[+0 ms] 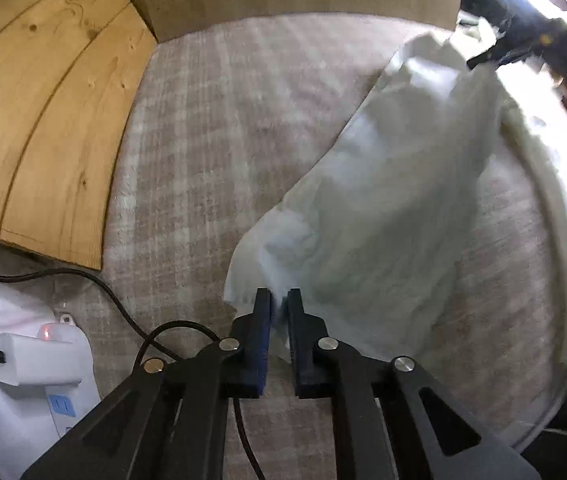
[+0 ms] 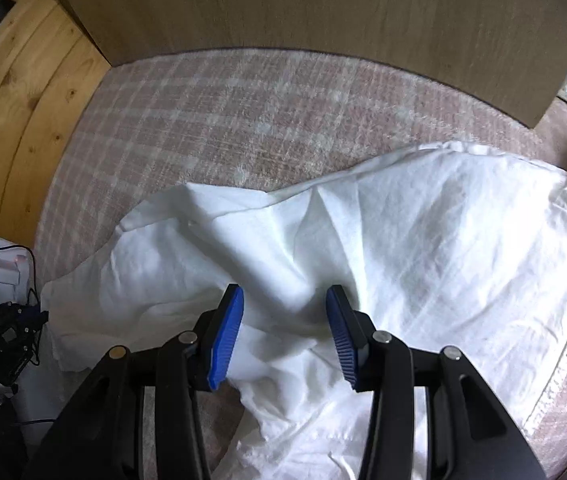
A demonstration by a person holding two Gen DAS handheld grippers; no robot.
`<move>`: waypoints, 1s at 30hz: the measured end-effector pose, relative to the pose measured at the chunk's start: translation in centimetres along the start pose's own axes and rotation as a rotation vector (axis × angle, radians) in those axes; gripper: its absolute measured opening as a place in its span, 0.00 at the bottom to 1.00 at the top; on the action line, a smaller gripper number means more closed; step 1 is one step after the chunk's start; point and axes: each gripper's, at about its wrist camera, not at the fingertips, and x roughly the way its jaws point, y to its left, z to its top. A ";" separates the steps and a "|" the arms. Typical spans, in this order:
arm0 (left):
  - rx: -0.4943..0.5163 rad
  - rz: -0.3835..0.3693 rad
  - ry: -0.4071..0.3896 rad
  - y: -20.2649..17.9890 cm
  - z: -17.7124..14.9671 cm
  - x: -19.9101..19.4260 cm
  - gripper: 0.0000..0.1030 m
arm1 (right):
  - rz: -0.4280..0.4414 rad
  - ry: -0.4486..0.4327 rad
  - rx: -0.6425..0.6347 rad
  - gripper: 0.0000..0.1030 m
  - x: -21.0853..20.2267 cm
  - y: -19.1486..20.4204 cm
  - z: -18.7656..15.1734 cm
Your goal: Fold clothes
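A white crumpled garment (image 1: pixel 383 200) lies spread on a pink plaid bed cover (image 1: pixel 203 140). My left gripper (image 1: pixel 279 300) points steeply down at the garment's near corner, its blue pads shut on a fold of the white cloth. In the right wrist view the same garment (image 2: pixel 403 220) fills the lower half. My right gripper (image 2: pixel 285 300) hovers just over its wrinkled middle, jaws apart, cloth below them but not pinched. A dark blurred shape at the top right of the left wrist view is the right gripper (image 1: pixel 523 40) with a hand behind it.
A pine board (image 1: pixel 43 100) borders the cover on the left and a brown panel (image 2: pixel 323 8) stands at its far side. A white charger (image 1: pixel 35 360) and a black cable (image 1: pixel 115 300) lie beside my left gripper. Bare plaid cover (image 2: pixel 243 112) stretches beyond the garment.
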 end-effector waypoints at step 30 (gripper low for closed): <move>0.086 -0.020 0.131 -1.3 2.6 4.0 0.44 | -0.006 -0.029 -0.431 0.42 0.8 16.9 -6.6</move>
